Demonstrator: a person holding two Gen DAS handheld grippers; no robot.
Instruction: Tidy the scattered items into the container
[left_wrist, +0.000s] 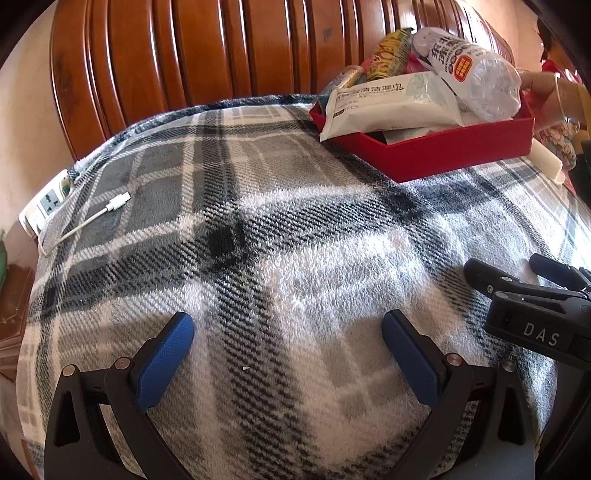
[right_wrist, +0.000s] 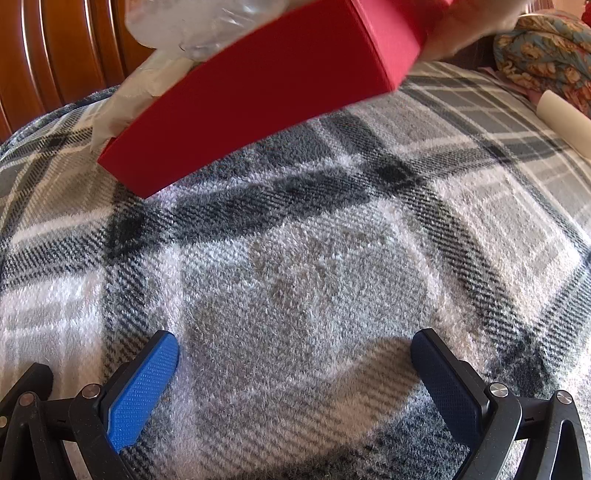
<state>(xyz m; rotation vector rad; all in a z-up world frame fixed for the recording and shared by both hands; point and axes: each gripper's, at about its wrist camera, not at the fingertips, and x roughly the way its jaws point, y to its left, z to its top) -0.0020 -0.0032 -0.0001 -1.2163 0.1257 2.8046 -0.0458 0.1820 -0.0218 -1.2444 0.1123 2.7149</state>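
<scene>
I have both grippers hanging low over the grey-and-white plaid fleece blanket (left_wrist: 295, 229) on the bed, and neither holds anything: the left gripper (left_wrist: 288, 350) has its blue pads spread wide with only fleece between them, and the right gripper (right_wrist: 295, 369) is released the same way.

The shallow red cardboard box (left_wrist: 443, 155) sits at the far right of the blanket, near the ribbed brown wooden headboard (left_wrist: 203, 48). It is heaped: a white wet-wipes pack (left_wrist: 388, 99) overhangs its left rim, a crinkled clear plastic bottle with a white label (left_wrist: 476, 74) lies across the top, and a yellow-green snack packet (left_wrist: 391, 55) stands behind. A bare hand (left_wrist: 546, 92) touches the box's far corner; in the right wrist view the box looks tilted and lifted, so I judge someone is moving it.

Most of the tidying looks done. The open blanket ahead gives plenty of room. The only loose pieces I see are a white charging cable (left_wrist: 92, 218) near the left edge beside a white power strip (left_wrist: 44, 206), and a white paper roll (right_wrist: 565, 114) at the right edge. The piled box leaves little room inside.
</scene>
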